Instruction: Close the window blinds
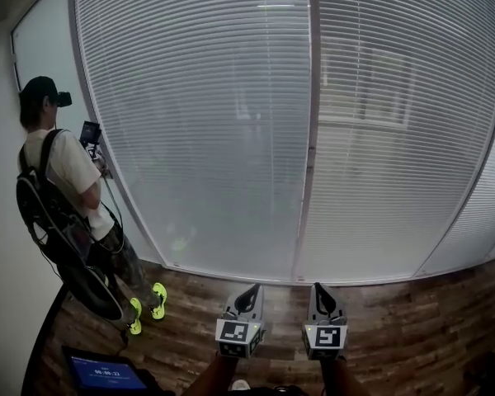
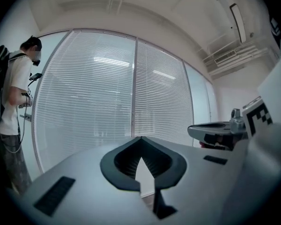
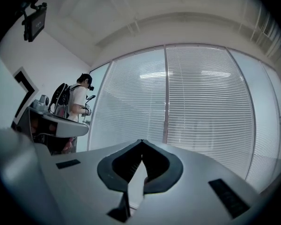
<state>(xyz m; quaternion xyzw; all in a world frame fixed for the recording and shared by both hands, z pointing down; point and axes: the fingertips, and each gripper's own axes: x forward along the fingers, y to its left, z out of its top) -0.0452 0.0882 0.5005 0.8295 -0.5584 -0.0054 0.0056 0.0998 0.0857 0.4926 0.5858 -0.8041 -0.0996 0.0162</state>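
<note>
White slatted blinds [image 1: 202,122] hang lowered over the whole glass wall, in two wide panels split by a grey mullion [image 1: 308,139]. Dim shapes show through the slats. My left gripper [image 1: 249,290] and right gripper [image 1: 320,289] are side by side low in the head view, pointing level at the blinds and well short of them. In the left gripper view the left gripper [image 2: 140,138] has its tips meeting, with nothing between them. The right gripper [image 3: 141,140] is likewise shut and empty, facing the blinds [image 3: 206,107]. No cord or wand shows clearly.
A person [image 1: 62,188] with a backpack, headset and neon shoes stands at the left by the blinds, holding a device. A tablet [image 1: 106,374] lies at the bottom left. Dark wood floor [image 1: 412,337] runs to the window sill.
</note>
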